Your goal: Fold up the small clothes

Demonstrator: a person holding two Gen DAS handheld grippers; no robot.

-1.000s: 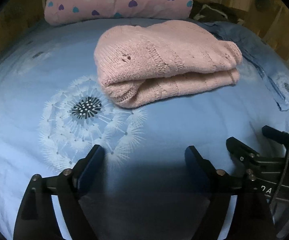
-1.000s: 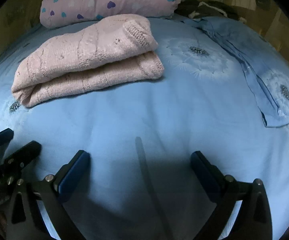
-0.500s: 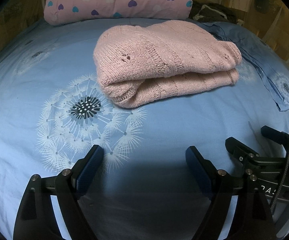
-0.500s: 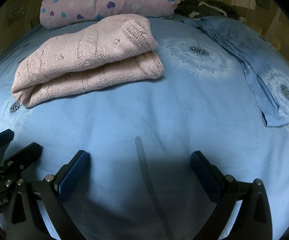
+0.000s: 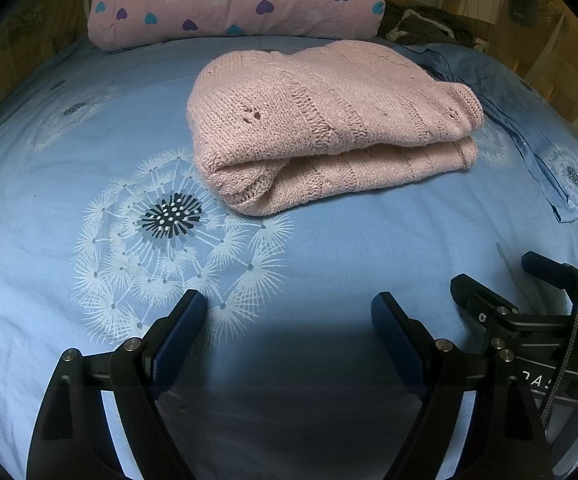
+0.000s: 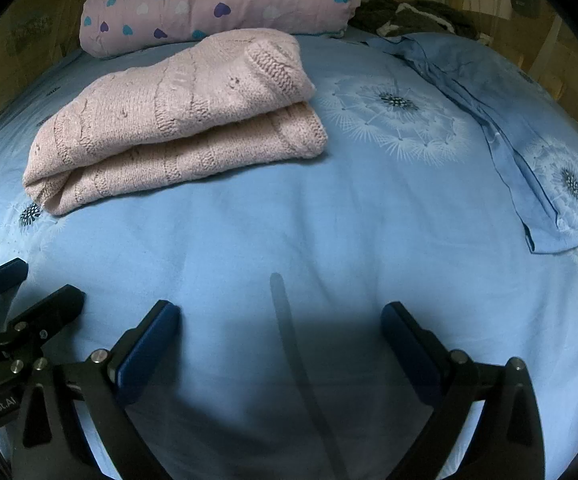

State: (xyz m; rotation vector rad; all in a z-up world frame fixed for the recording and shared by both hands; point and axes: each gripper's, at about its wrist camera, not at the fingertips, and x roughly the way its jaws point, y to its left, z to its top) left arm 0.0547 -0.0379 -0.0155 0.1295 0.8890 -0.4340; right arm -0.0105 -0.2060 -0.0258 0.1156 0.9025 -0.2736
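Sweater folded, my grippers clear

The pink sweater [image 5: 329, 128] lies doubled on the bed [image 5: 49, 152] ahead of my left hand-held gripper [image 5: 289, 316] and right hand-held gripper [image 6: 281, 320]; both gape empty, having nothing left to hold.

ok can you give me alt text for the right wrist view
A folded pink knitted sweater lies on a blue bedsheet printed with dandelions, a heart-patterned pillow behind it. The right gripper sits in the foreground, jaws open and empty.
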